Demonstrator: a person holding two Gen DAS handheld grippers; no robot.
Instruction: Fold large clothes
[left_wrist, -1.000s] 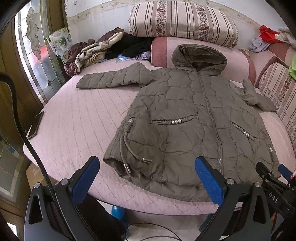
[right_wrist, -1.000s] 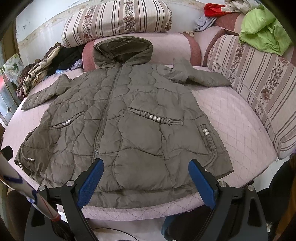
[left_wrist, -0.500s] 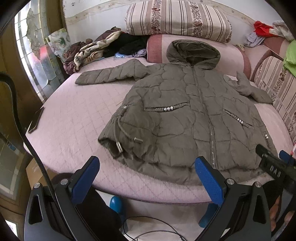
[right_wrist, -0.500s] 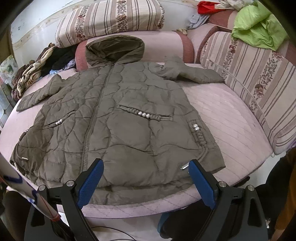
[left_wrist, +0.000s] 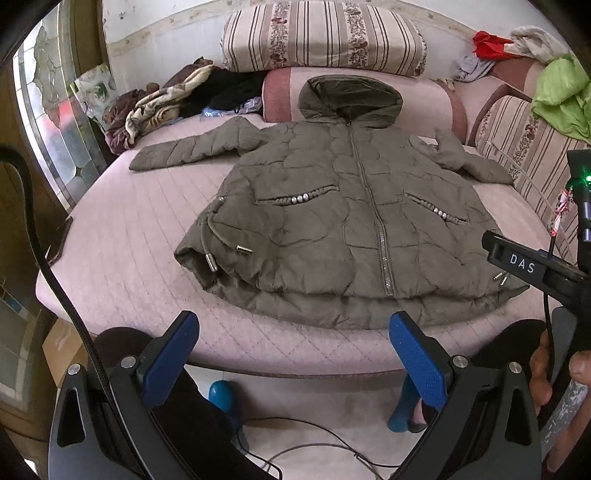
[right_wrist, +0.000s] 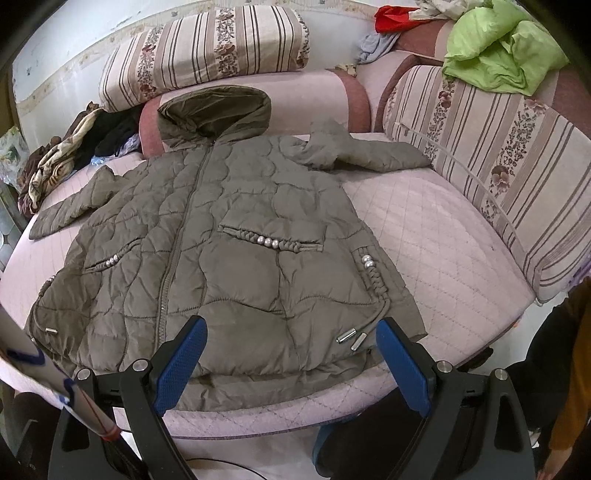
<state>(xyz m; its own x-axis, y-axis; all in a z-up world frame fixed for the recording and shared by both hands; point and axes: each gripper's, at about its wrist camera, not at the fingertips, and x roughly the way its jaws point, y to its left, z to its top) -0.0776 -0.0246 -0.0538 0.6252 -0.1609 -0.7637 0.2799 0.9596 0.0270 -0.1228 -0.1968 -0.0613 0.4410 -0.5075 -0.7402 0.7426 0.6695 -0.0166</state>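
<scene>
An olive quilted hooded jacket lies face up and spread flat on the pink quilted bed, hood toward the pillows, both sleeves out to the sides. It also shows in the right wrist view. My left gripper is open and empty, held off the bed's front edge below the hem. My right gripper is open and empty, its blue pads just above the hem's front right part. The right gripper's body shows at the right of the left wrist view.
Striped pillows and a pile of clothes lie at the bed's back. A striped sofa back with a green cloth runs along the right. A dark phone lies at the bed's left edge. Cables cross the floor.
Both grippers have pulled back and lowered away from the jacket, so the bed's front edge and the floor now show. The jacket has not moved. Both stay open.
</scene>
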